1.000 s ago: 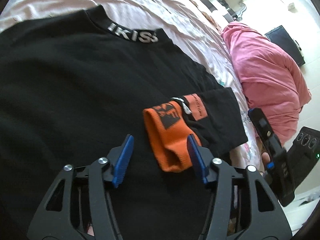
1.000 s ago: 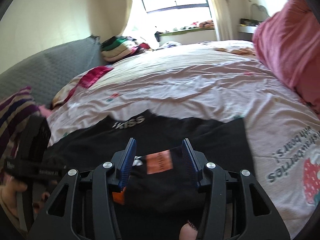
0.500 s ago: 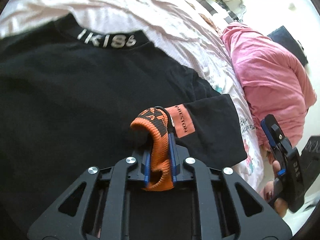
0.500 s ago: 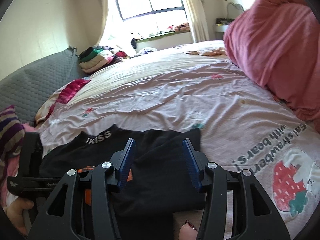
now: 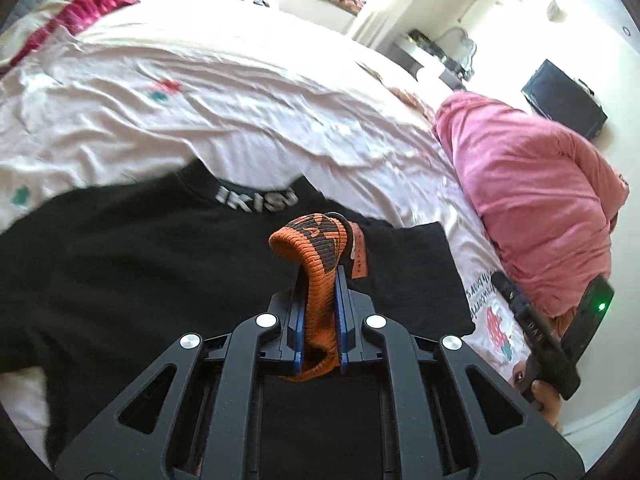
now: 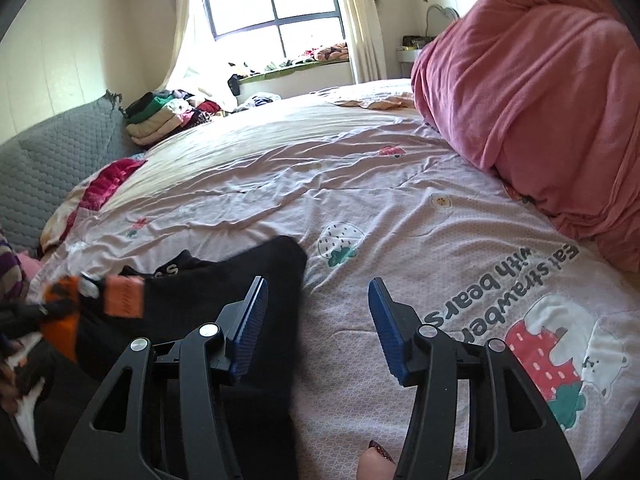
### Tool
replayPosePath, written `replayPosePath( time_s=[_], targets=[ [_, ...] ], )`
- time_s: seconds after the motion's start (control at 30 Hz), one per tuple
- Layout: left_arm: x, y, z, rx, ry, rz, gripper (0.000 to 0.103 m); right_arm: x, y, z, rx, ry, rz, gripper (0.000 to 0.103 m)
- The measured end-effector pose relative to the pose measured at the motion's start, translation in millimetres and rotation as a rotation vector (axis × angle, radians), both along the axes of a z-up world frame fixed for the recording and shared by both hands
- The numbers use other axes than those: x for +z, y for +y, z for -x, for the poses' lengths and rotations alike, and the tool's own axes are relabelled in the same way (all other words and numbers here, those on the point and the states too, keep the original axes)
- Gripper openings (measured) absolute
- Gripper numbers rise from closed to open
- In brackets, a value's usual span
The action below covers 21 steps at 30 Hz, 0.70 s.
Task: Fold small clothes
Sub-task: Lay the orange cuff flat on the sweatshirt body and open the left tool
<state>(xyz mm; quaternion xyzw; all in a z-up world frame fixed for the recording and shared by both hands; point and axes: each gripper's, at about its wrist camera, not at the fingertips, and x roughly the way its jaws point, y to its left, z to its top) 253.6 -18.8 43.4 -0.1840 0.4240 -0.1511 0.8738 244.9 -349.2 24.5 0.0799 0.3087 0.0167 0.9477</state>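
A black T-shirt (image 5: pixel 132 264) with a white-lettered collar lies spread on the bed. My left gripper (image 5: pixel 319 280) is shut on an orange and black knit cuff (image 5: pixel 316 248) and holds it lifted above the shirt. An orange label (image 5: pixel 359 256) sits just right of the cuff. In the right wrist view the shirt (image 6: pixel 256 280) lies at lower left, with the cuff (image 6: pixel 60 312) and label (image 6: pixel 124 296) blurred at the far left. My right gripper (image 6: pixel 318 312) is open and empty, over the shirt's right edge and the sheet.
The pink printed bedsheet (image 6: pixel 360 184) covers the bed. A bulky pink duvet (image 6: pixel 532 112) lies at the right. Folded clothes (image 6: pixel 160 120) are stacked by the grey headboard (image 6: pixel 52 152). The right gripper's body (image 5: pixel 560 344) shows at the left wrist view's right edge.
My left gripper closed on the orange cuff and lifted it up off the shirt. My right gripper, still open, moved right off the sleeve toward the bare sheet.
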Motion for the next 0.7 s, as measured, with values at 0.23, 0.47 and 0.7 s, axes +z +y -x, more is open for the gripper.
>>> replayPosePath(
  time_s=[0.23, 0.47, 0.7],
  targets=[
    [11, 40, 10, 0.07, -0.017, -0.019, 0.005, -4, 13, -1, 0.034, 0.009, 0.026, 0.051],
    [-3, 59, 17, 0.1, 0.013, -0.005, 0.005, -9, 24, -2, 0.063, 0.015, 0.033, 0.051],
    [-17, 73, 20, 0.14, 0.032, -0.039, 0.008, -21, 53, -2, 0.144, 0.04, 0.072, 0.051]
  ],
)
